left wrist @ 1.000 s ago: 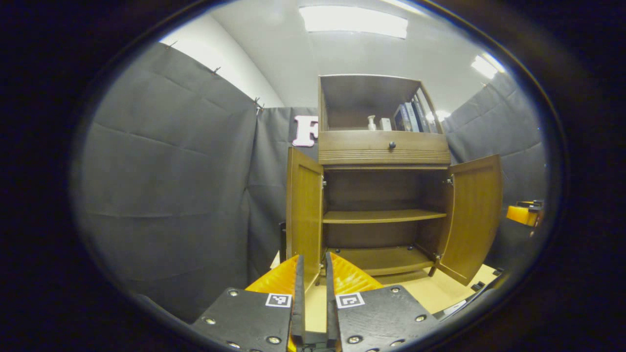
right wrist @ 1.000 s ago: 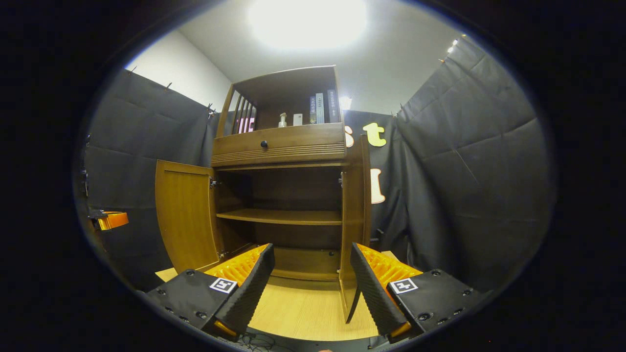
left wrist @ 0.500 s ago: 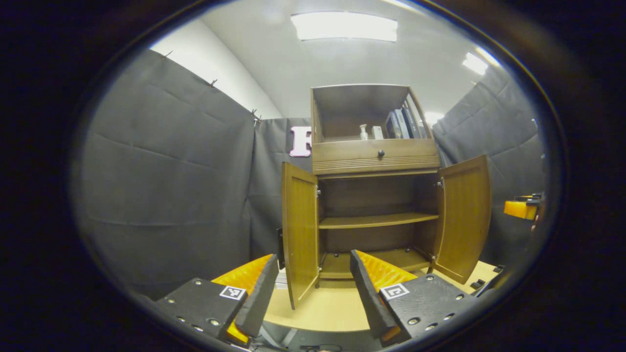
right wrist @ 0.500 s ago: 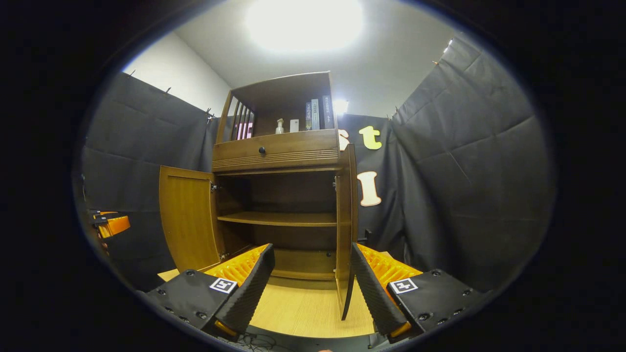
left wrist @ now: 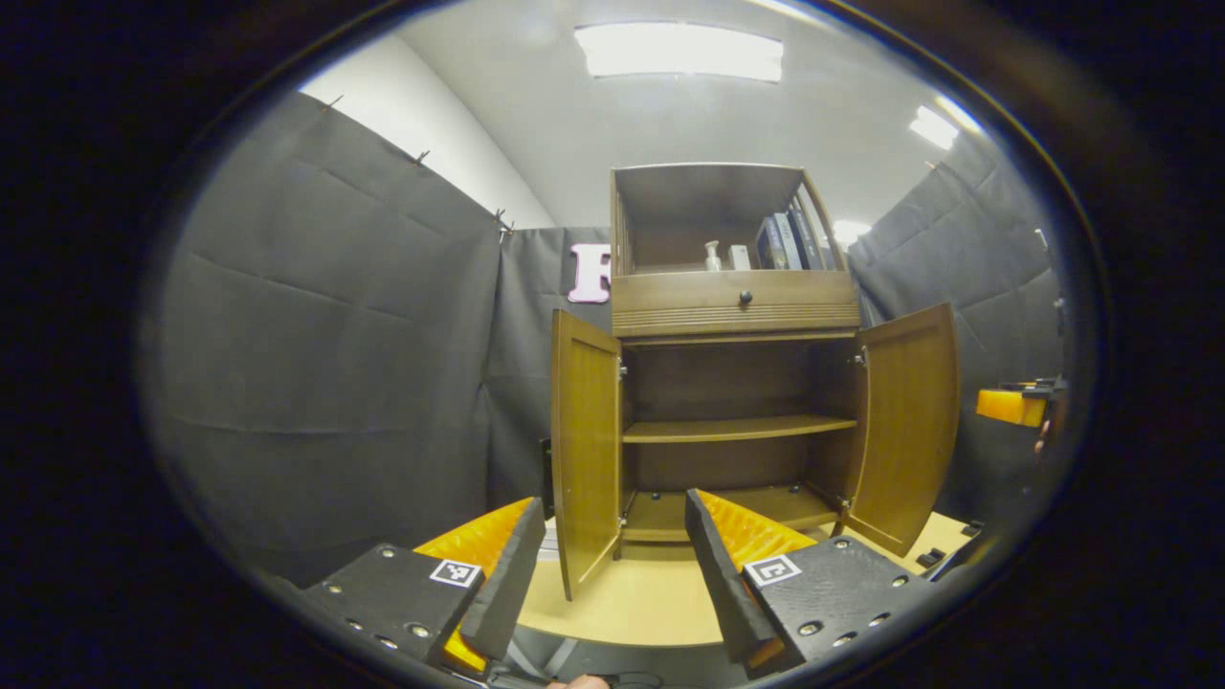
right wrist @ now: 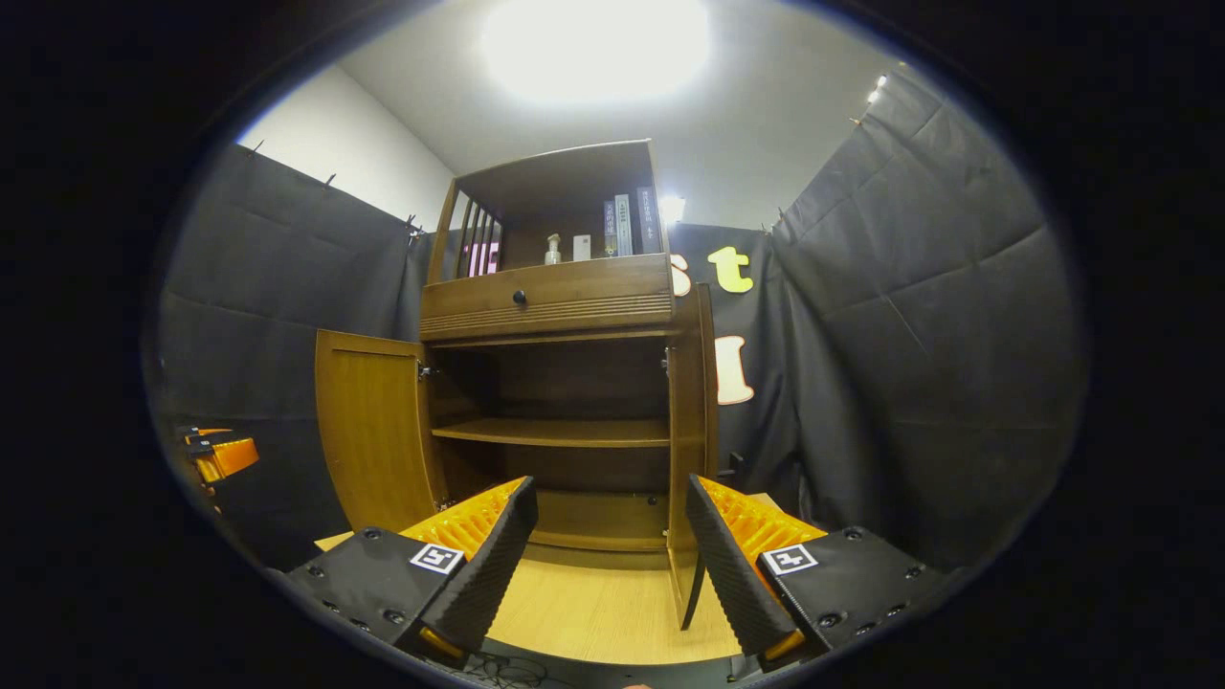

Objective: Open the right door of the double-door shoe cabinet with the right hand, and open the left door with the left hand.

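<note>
The brown wooden shoe cabinet stands ahead with both lower doors swung open. In the left gripper view its left door is just beyond my left gripper, which is open and apart from it with nothing between its fingers. The right door stands wide open. My right gripper shows far off at the right edge. In the right gripper view the right door is seen nearly edge-on beyond my open, empty right gripper. The left door is open too, with my left gripper beside it.
Inside the cabinet are a bare middle shelf and a bottom board. A drawer with a dark knob sits above the doors. The top shelf holds a small bottle and books. A light wooden floor panel lies in front; black cloth walls surround.
My left gripper's fingers, nearly together by the left door's edge a second ago, have spread open and drawn back from the cabinet. The right gripper has stayed open and shifted only slightly.
</note>
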Demonstrator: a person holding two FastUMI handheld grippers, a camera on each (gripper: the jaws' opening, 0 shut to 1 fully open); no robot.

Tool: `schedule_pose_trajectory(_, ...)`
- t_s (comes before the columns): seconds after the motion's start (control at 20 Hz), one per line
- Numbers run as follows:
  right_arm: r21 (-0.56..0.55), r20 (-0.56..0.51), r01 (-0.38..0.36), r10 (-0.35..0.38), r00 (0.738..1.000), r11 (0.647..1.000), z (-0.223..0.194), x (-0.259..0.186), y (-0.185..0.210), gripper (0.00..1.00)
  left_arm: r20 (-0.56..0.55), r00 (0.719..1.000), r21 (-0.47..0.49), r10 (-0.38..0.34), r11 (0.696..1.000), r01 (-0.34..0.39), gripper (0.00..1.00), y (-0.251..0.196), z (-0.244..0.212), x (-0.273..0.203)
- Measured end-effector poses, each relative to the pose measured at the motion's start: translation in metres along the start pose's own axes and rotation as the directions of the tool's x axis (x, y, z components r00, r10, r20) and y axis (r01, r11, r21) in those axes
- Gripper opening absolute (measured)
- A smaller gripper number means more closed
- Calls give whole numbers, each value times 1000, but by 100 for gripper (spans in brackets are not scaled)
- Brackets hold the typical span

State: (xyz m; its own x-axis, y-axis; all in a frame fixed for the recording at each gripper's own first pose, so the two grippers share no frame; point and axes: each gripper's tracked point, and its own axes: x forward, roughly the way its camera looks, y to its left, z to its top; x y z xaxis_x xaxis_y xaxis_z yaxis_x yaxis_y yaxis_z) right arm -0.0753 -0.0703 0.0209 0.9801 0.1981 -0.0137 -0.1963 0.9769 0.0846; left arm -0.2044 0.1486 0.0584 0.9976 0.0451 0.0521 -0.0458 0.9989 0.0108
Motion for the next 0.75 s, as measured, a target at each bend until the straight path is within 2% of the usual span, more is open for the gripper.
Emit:
schedule_pose_trajectory(0.25, -21, 0, -19, 19, 1000, 1000, -1, 8, 6, 97, -17, 1000, 35, -9, 999, 10, 84, -4, -4, 5)
schedule_pose_trajectory(0.75, -23, -5, -3, 2, 1000, 1000, -3, 14, -1, 97, -28, 999, 2, -32, 999, 32, 84, -15, -9, 23)
